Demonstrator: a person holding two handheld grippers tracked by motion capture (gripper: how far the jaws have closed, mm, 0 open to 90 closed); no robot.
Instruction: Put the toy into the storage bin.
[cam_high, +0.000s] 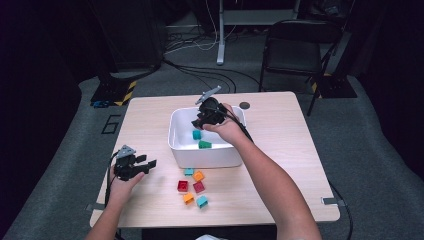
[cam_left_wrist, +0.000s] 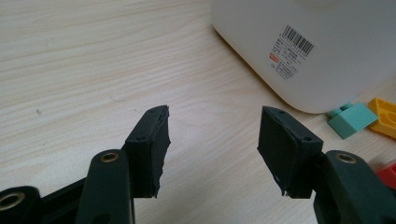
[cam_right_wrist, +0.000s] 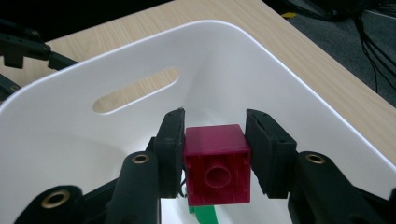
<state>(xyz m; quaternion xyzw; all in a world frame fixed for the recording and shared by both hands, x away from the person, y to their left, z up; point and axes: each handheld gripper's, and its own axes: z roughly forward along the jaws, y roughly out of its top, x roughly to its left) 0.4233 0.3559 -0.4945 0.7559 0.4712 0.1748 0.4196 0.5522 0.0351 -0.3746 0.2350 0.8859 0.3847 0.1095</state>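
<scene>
My right gripper (cam_right_wrist: 214, 151) is shut on a dark red brick (cam_right_wrist: 217, 163), held inside the white tub (cam_right_wrist: 84, 121), above its floor; a green brick (cam_right_wrist: 205, 215) lies below it. In the high view the right gripper (cam_high: 204, 119) hangs over the tub (cam_high: 185, 156), where a teal brick (cam_high: 197, 134) and a green brick (cam_high: 204, 145) lie. My left gripper (cam_left_wrist: 212, 154) stands open over bare tabletop, nothing between its jaws. It rests at the table's left (cam_high: 142, 165), pointing toward the tub.
In front of the tub lie several loose bricks: teal (cam_high: 189, 171), orange (cam_high: 199, 176), red (cam_high: 182, 186), dark red (cam_high: 199, 187), orange (cam_high: 188, 198) and teal (cam_high: 202, 201). The left gripper view shows the tub's labelled wall (cam_left_wrist: 289, 51), a teal brick (cam_left_wrist: 352, 120) and an orange one (cam_left_wrist: 385, 116).
</scene>
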